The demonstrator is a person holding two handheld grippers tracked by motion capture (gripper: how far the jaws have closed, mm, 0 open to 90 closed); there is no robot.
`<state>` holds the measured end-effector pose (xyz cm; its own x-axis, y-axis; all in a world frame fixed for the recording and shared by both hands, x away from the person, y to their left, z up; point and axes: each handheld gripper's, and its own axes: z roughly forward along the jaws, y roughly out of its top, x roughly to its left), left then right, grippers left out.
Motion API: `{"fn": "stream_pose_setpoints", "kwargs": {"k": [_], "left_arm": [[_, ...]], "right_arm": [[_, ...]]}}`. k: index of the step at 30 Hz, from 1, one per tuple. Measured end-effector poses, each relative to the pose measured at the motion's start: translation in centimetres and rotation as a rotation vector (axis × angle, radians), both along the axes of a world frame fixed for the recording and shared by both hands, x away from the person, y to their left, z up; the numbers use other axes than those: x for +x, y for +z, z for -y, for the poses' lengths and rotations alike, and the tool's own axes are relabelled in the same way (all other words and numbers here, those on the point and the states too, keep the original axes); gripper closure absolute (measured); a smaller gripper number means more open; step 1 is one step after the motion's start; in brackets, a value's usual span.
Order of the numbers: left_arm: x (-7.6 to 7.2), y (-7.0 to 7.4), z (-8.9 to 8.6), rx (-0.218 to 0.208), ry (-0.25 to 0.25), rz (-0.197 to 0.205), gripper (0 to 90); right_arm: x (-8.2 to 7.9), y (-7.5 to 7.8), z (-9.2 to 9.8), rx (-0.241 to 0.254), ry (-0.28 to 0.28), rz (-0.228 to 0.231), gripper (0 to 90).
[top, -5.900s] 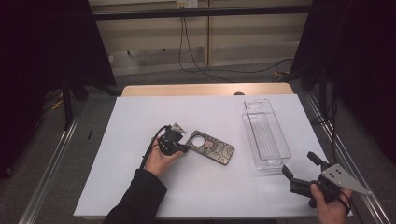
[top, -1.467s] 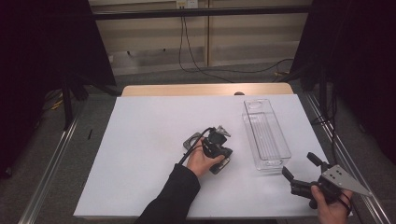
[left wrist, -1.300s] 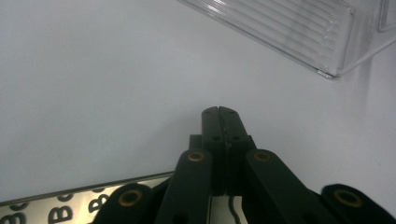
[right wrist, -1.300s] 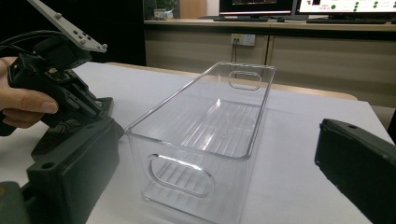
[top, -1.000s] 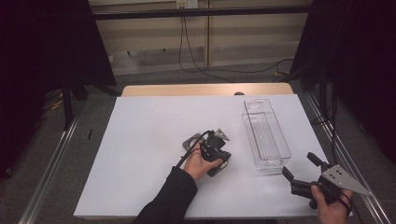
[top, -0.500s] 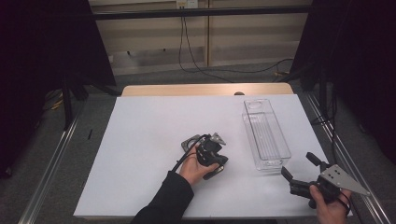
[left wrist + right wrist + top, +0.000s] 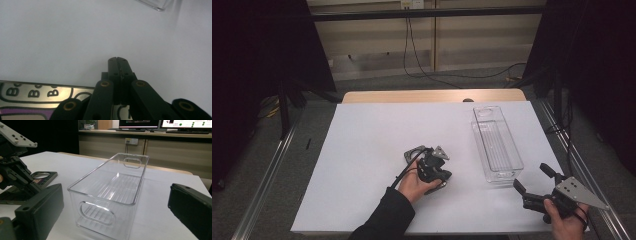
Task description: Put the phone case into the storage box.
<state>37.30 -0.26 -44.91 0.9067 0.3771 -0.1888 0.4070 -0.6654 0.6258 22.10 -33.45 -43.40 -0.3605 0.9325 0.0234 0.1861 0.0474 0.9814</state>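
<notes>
A flat, dark phone case [image 7: 414, 155] lies face-down on the white tabletop [image 7: 362, 145], well to the left of the clear plastic bin [image 7: 497, 145], with bare tabletop between the two. It has a round cut-out at its far end, seen from above. From the left tool's view, its back [image 7: 37, 96] is glossy and printed with bold outlined letters and a purple patch. From the right tool's view the case [image 7: 42, 178] lies level, its ringed end nearest the bin's [image 7: 112, 192] long side.
</notes>
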Motion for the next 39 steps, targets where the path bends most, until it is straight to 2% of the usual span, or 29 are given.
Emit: {"fn": "stream_pose_setpoints", "kwargs": {"k": [4,10,19,39], "left_arm": [[-0.3,0.0,-0.5,-0.009,0.001,-0.008,90.0],[-0.6,0.2,-0.9,0.01,0.001,-0.014,90.0],[-1.1,0.2,-2.1,-0.009,0.003,-0.05,90.0],[-2.5,0.3,-4.1,-0.007,0.009,-0.059,90.0]], "right_arm": [[0.0,0.0,0.1,0.002,-0.005,0.0,0.0],[0.0,0.0,0.0,-0.003,0.003,0.002,0.0],[0.0,0.0,0.0,-0.003,0.001,0.002,0.0],[-0.1,0.0,-0.1,0.0,0.006,0.004,0.0]]}}
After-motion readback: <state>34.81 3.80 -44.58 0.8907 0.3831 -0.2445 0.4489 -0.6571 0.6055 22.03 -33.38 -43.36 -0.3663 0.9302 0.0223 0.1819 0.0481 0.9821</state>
